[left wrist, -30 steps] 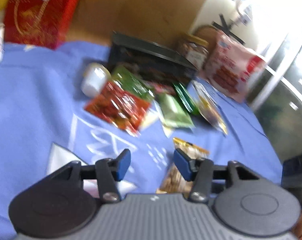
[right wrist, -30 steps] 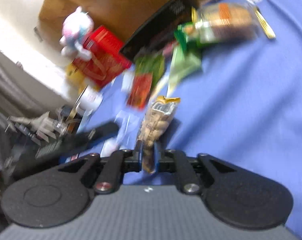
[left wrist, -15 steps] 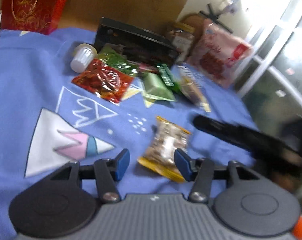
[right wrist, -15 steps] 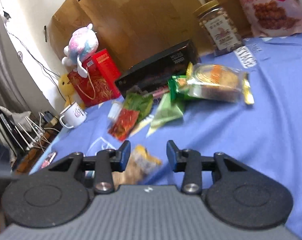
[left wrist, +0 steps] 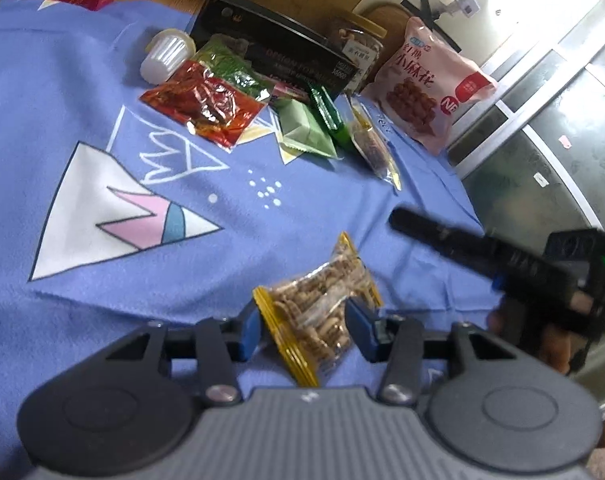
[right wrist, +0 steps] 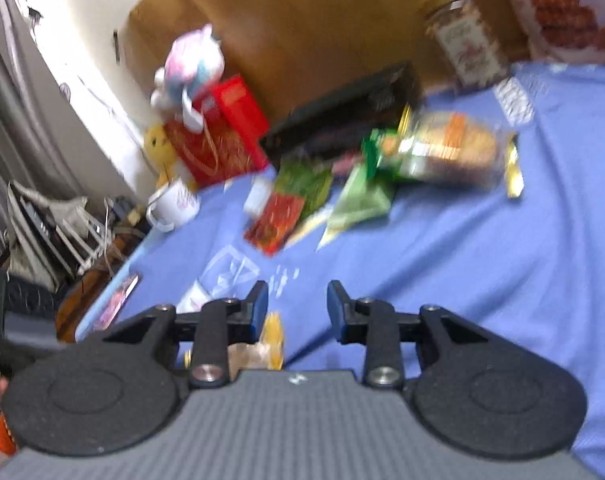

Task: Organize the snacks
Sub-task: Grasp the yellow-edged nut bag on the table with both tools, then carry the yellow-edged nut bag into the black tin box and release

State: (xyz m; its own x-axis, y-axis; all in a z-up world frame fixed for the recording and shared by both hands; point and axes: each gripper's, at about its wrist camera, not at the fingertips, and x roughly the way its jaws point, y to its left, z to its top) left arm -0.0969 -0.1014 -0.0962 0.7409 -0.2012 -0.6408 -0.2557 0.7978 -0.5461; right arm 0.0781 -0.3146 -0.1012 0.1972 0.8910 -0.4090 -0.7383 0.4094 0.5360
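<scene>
L gripper [left wrist: 302, 322] has just been closing, jaws apart round the nut packet [left wrist: 322, 308] lying near on the blue cloth [left wrist: 82, 80], pads seemingly not yet pressing. Risk: crinkly film slips or the packet skews w/ an edge-only pinch. R gripper [right wrist: 296, 306], empty, jaws apart, just narrowed a bit, hangs close right and could bump it; other snacks sit far by the black box [left wrist: 270, 46].

The tabletop [left wrist: 82, 80] is covered by a blue cloth printed with white triangles. A clear yellow-edged snack packet [left wrist: 322, 312] lies on it between the left claw [left wrist: 304, 326] fingers. Well ahead of that claw lie a red packet [left wrist: 202, 106], a green packet [left wrist: 306, 132], a white cup [left wrist: 166, 54] on its side and a black box [left wrist: 270, 52].
</scene>
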